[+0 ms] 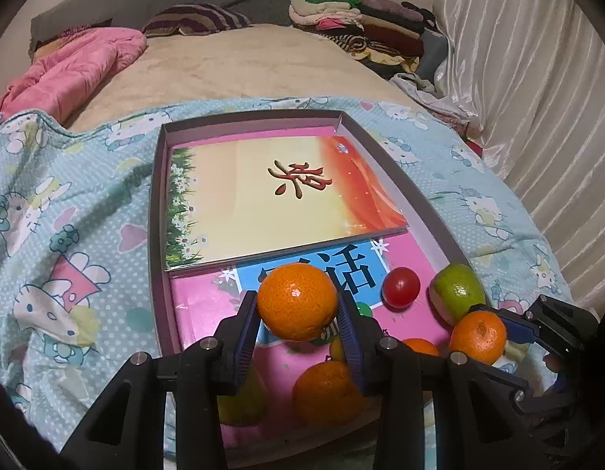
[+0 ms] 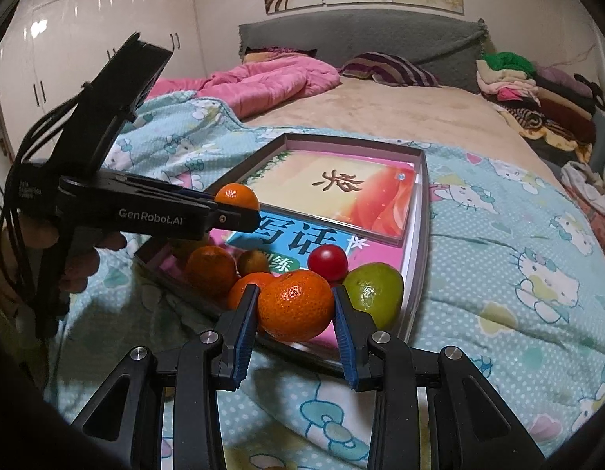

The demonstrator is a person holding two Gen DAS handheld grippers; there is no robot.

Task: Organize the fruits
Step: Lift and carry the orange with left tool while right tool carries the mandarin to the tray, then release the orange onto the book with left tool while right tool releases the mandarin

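The left gripper [image 1: 298, 329] pinches 1 orange [image 1: 297, 301] between its blue pads, held above the near end of the shallow box [image 1: 157, 211]. The right gripper [image 2: 294, 309] pinches another orange [image 2: 295, 304] at the box's near edge, beside the green fruit [image 2: 374, 291].

Crowded close around both: a red tomato [image 2: 327, 261], 2 more oranges [image 2: 210, 269] and a small brownish fruit [image 2: 253, 261], all lying on the pink book [image 2: 380, 266] in the box. A second book [image 1: 263, 196] with a red character fills the box's far half.

The box sits on a cartoon-cat blanket [image 1: 67, 215]; a pink quilt [image 1: 75, 66] and stacked clothes [image 1: 353, 27] lie beyond.
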